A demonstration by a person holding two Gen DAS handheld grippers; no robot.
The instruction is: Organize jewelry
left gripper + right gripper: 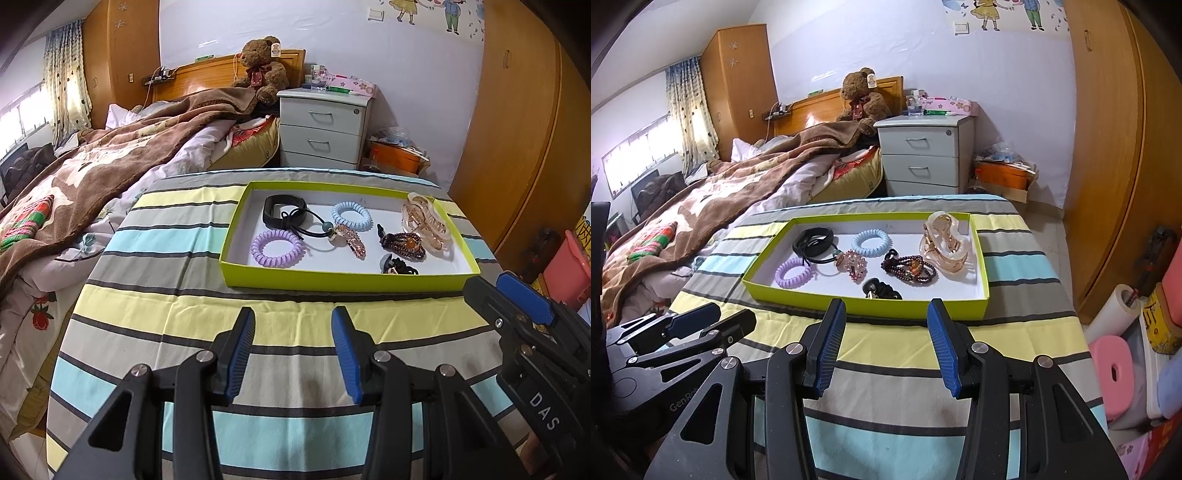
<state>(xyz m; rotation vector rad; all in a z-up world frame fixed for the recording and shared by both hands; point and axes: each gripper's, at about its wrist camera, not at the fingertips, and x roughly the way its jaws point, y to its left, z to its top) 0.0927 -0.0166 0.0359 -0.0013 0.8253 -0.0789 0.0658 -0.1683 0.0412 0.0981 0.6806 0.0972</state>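
All the jewelry lies in the tray [980, 254] on the striped surface [886, 339]. The left gripper [293, 347] and right gripper [886, 339] hover before it, fingers spread, empty. Sorting looks complete or unstarted; any next move needs a reach over the rim.

I face a pale lilac wall [221, 33] with the white three-drawer nightstand [325, 125] against it. Left of the nightstand lies the bed [110, 173] under a brown blanket, a teddy bear [264, 66] on its wooden headboard, and further left daylight glows through a curtained window [66, 81]. Right of the nightstand stands a tall wooden wardrobe [517, 129]; above it, cartoon stickers [1008, 13] mark the wall.
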